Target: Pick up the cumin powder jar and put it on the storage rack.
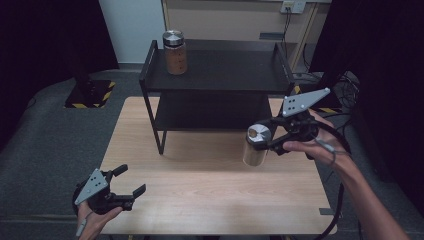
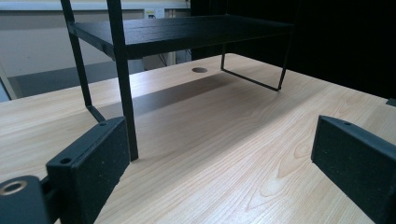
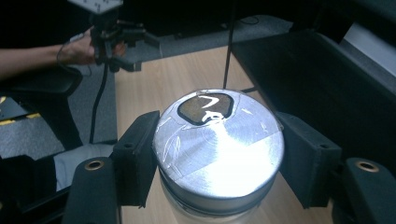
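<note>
Right gripper clamped on a jar, pads pressed against both sides just under the silver lid. Jar held clear of the tabletop, upright, just in front of the rack's right front corner. Lid patched with clear tape, a dark label with white marking at its far edge. Jar body pale, contents not discernible.

Left gripper near the tabletop's front left corner, well apart from the rack. Jaws wide apart, nothing between them; bare wood seen between the pads in the left gripper view, rack's front left leg standing just beyond.

Rack: black, two tiers, set on the far half of the tabletop. Second jar, brown contents and silver lid, upright at the left rear of the rack's top shelf. Lower shelf dark, contents not discernible.

Round hole in the tabletop under the rack, seen in the left gripper view.
</note>
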A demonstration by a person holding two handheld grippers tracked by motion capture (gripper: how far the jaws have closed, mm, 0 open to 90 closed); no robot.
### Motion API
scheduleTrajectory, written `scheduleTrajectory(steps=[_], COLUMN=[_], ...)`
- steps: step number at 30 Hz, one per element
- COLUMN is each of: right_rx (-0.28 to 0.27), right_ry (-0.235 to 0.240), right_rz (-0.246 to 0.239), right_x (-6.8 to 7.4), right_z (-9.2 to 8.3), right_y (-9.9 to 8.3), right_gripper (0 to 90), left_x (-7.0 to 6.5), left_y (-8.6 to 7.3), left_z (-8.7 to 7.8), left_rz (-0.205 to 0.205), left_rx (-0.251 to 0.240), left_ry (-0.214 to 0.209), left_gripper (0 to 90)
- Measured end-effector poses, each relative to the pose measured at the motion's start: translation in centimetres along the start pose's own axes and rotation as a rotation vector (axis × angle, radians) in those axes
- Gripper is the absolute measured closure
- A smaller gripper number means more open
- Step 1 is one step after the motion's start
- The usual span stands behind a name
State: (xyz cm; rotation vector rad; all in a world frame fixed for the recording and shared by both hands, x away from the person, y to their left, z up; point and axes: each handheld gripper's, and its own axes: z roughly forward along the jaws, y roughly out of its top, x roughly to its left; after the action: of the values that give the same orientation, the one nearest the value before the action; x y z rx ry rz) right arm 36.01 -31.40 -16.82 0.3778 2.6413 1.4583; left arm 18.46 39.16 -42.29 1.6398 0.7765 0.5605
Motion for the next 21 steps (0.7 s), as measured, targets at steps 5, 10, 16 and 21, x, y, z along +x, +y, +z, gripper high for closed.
scheduleTrajectory(steps=[5,10,16,21], right_rx=[0.002,-0.001,-0.011,0.000], right_ry=[-0.019,-0.046,-0.084,-0.115], right_rz=[0.007,0.021,0.026,0.031], right_x=[-0.4,-0.8,-1.4,-2.0], right_z=[-1.2,-2.4,-3.5,-4.1], right_y=[2.5,4.8,7.2,9.1], right_gripper=[35.5,35.5,35.5,35.5], left_x=[0.0,0.1,0.0,0.1], left_y=[0.0,-0.1,-0.1,-0.1], left_z=[0.0,0.0,-0.1,-0.1], left_rz=[-0.002,-0.004,-0.004,-0.005], left_rx=[-0.002,-0.003,-0.003,-0.004], left_ry=[0.000,-0.001,0.002,0.001], left_gripper=[3.1,3.1,3.1,3.1])
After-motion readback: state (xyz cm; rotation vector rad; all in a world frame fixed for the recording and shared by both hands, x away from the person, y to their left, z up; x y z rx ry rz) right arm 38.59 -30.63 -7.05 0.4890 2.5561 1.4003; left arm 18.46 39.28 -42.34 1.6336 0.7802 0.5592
